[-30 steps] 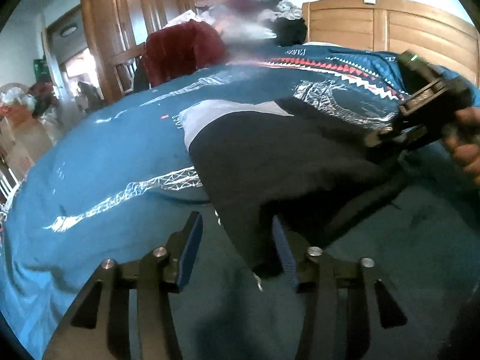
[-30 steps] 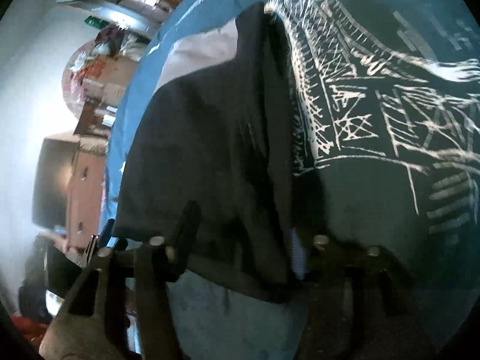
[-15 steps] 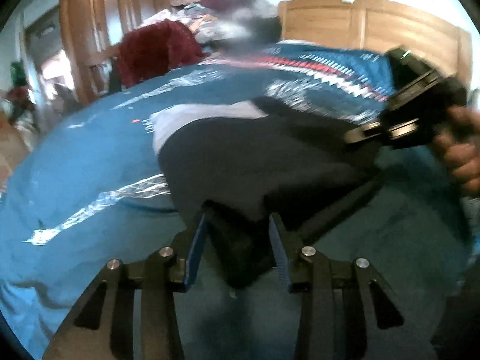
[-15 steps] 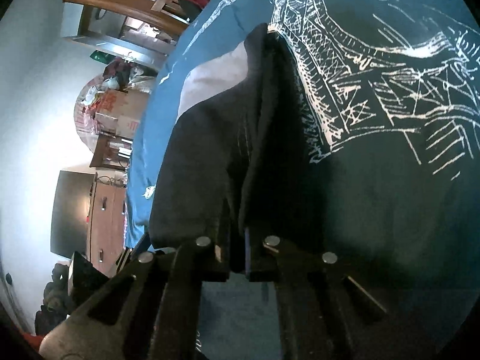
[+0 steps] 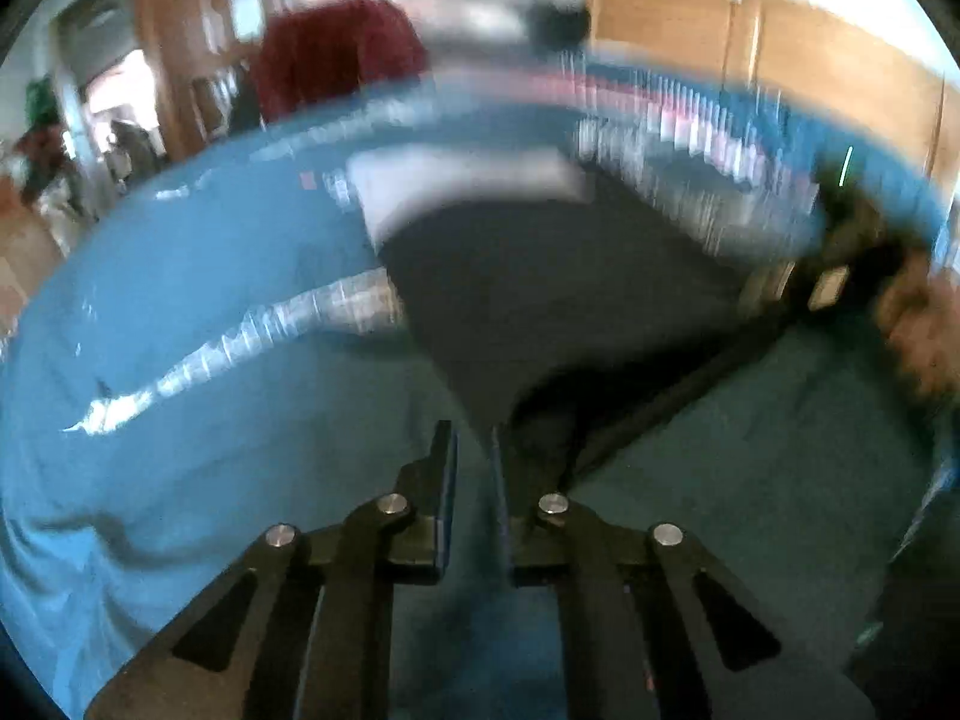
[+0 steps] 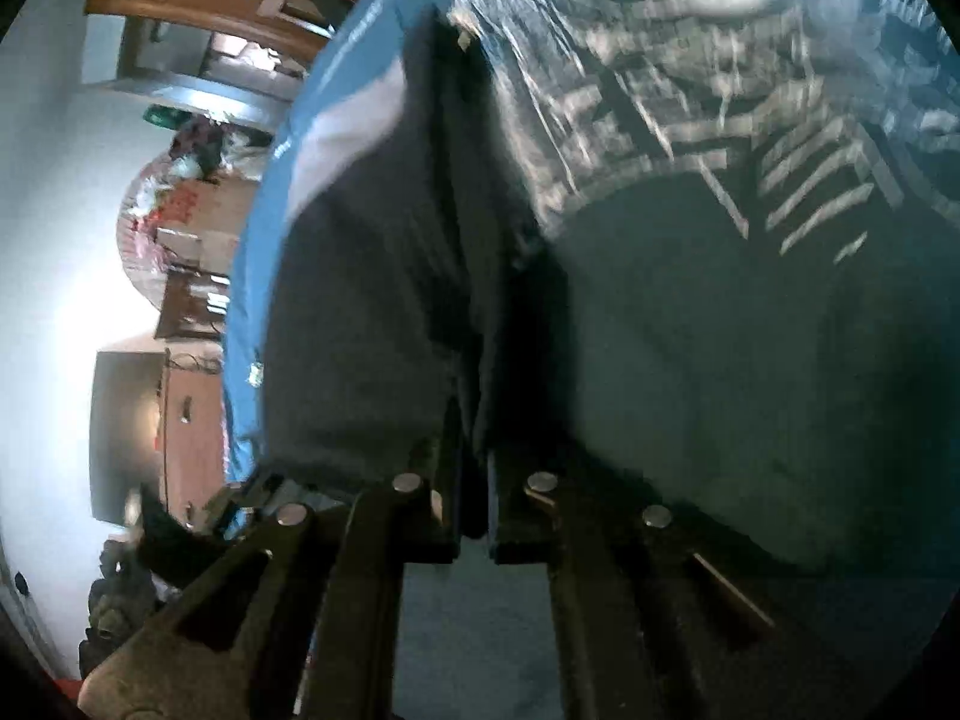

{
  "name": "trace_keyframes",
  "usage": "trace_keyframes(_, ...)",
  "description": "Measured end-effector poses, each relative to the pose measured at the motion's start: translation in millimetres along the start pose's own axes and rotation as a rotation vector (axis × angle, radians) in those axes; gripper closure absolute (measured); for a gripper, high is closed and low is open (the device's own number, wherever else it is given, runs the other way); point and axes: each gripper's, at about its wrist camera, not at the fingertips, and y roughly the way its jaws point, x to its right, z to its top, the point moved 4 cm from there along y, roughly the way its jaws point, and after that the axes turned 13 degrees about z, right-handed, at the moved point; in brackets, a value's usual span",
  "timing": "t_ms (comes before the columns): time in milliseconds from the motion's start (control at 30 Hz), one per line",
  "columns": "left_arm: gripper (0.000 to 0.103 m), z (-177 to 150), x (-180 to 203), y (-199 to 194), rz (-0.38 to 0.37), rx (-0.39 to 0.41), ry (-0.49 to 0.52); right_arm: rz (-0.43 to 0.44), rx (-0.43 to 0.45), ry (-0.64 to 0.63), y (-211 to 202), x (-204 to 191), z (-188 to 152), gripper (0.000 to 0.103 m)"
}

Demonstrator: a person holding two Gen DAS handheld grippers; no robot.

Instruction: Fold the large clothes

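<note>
A large black garment [image 5: 540,294] with a white band [image 5: 456,180] at its far end lies on a blue patterned bed cover [image 5: 180,300]. My left gripper [image 5: 474,456] is shut on the garment's near corner. My right gripper [image 6: 474,468] is shut on another near edge of the same garment [image 6: 372,300]; it also shows at the right of the left wrist view [image 5: 840,276], held by a hand. Both views are blurred by motion.
A wooden headboard [image 5: 780,48] stands behind the bed. A dark red cloth [image 5: 336,54] and a pile of clothes sit at the far edge near wooden doors [image 5: 198,42]. Furniture and boxes [image 6: 180,240] stand beside the bed's left side.
My left gripper closed from wide open onto the garment's corner. My right gripper closed onto the garment's edge half a second earlier and stays shut. Both views have shifted slightly and are now blurred.
</note>
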Motion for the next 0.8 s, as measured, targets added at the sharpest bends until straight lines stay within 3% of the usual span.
trace_keyframes(100,0.092,37.8,-9.3,-12.3,-0.021,0.127,-0.09,-0.006,-0.003,-0.032,-1.7,-2.2,0.6,0.099)
trace_keyframes(167,0.092,41.4,4.5,17.5,-0.036,0.089,-0.051,-0.003,0.0,-0.027,-4.2,-3.2,0.0,0.099)
trace_keyframes(233,0.089,17.2,29.3,65.4,-0.029,-0.044,0.074,0.001,0.006,-0.032,-5.6,-4.4,-0.3,0.099)
trace_keyframes(267,0.088,-3.4,40.4,86.5,0.018,-0.085,0.154,0.002,0.007,-0.035,-6.0,-3.8,-0.3,0.099)
trace_keyframes(300,0.088,-14.0,46.6,89.4,0.065,-0.039,0.211,0.01,0.007,-0.036,-6.4,-1.3,0.0,0.099)
trace_keyframes(367,0.089,-6.0,48.6,79.7,0.078,-0.038,0.221,0.033,0.007,-0.026,-7.7,6.9,-0.6,0.099)
trace_keyframes(433,0.091,12.9,39.7,63.6,0.054,-0.015,0.171,0.033,0.009,-0.05,-8.6,8.0,-1.5,0.099)
trace_keyframes(533,0.091,66.4,19.2,50.6,0.058,0.114,0.074,0.019,0.012,-0.108,-7.8,5.0,-2.8,0.099)
trace_keyframes(633,0.085,123.9,13.4,94.5,0.079,0.172,0.061,0.049,0.029,-0.098,-10.0,7.5,-5.2,0.099)
trace_keyframes(700,0.085,151.3,1.1,159.9,0.089,0.087,0.017,0.064,0.039,-0.093,-11.3,10.9,-6.9,0.099)
trace_keyframes(767,0.085,147.6,-11.9,227.6,0.205,-0.056,0.036,0.068,0.045,-0.101,-12.6,11.3,-6.4,0.099)
trace_keyframes(800,0.082,137.7,-12.7,253.1,0.207,-0.095,0.056,0.076,0.047,-0.1,-13.4,12.2,-6.7,0.099)
